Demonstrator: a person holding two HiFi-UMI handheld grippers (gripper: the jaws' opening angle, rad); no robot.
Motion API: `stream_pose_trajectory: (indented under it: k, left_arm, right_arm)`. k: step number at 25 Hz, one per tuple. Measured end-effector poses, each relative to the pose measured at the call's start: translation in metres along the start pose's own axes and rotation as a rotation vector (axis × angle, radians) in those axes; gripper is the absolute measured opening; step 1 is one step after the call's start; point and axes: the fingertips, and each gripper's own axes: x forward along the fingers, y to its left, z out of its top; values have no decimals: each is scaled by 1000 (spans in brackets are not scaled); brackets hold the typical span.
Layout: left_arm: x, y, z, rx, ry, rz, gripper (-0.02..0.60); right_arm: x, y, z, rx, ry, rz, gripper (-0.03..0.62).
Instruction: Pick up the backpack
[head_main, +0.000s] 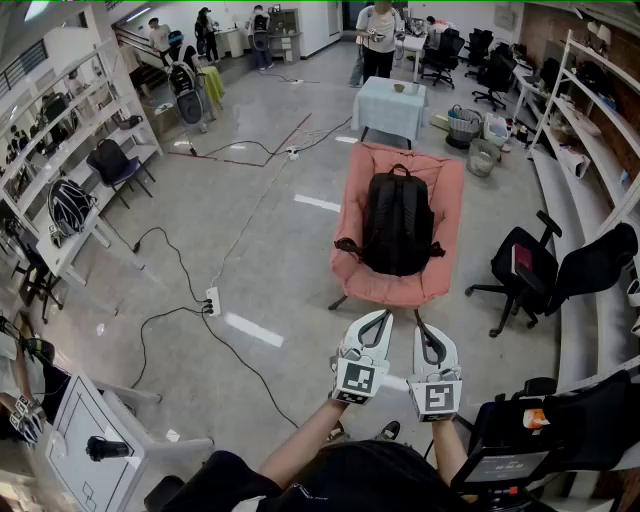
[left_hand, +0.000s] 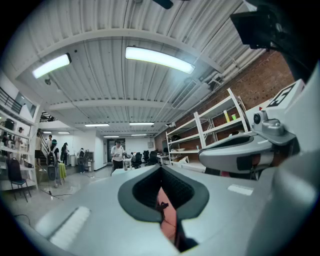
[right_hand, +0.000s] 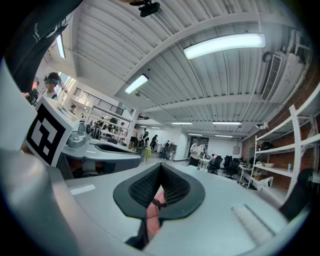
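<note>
Black backpack (head_main: 397, 222) lies on pink chair (head_main: 372, 285), frame centre, hiding most of the seat. Left gripper (head_main: 383, 316) and right gripper (head_main: 419, 320), lower centre: jaws together, empty. Their own views catch only pink slivers.

**Right tongs closed, pink showing beneath**

The right tongs (right_hand: 160, 171) have their dark ribbed pads (right_hand: 176, 186) pressed together, with nothing caught between them. Below the pads a narrow gap shows a pink surface (right_hand: 153, 221) crossed by a small dark loop (right_hand: 158, 203), possibly a strap, though too little shows to tell. The left tongs (right_hand: 134, 154) lie level at the left, with their marker cube (right_hand: 47, 132) nearest the camera. Far off, a person (right_hand: 196, 152) stands near office chairs (right_hand: 227, 167). Shelves (right_hand: 280, 162) line the right wall under ceiling lights (right_hand: 223, 45).
</note>
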Motion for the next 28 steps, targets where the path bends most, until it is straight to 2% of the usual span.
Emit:
stream_pose_trajectory:
  k: [5, 10, 15, 22, 28]
  left_arm:
    - [-5, 20, -27, 8, 47, 0, 2]
    - [5, 17, -28, 23, 45, -27, 2]
    - [24, 16, -37, 32, 65, -21, 2]
    - [79, 20, -31, 111, 118, 38, 2]
    - [126, -9, -43, 68, 135, 52, 2]
  right_arm:
    - [14, 13, 1, 24, 19, -15, 14]
    - [20, 15, -2, 12, 32, -10, 15]
    - [32, 3, -21, 22, 34, 18, 15]
    - [64, -37, -35, 87, -23, 122, 15]
    - [70, -86, -52, 136, -39, 186, 15]
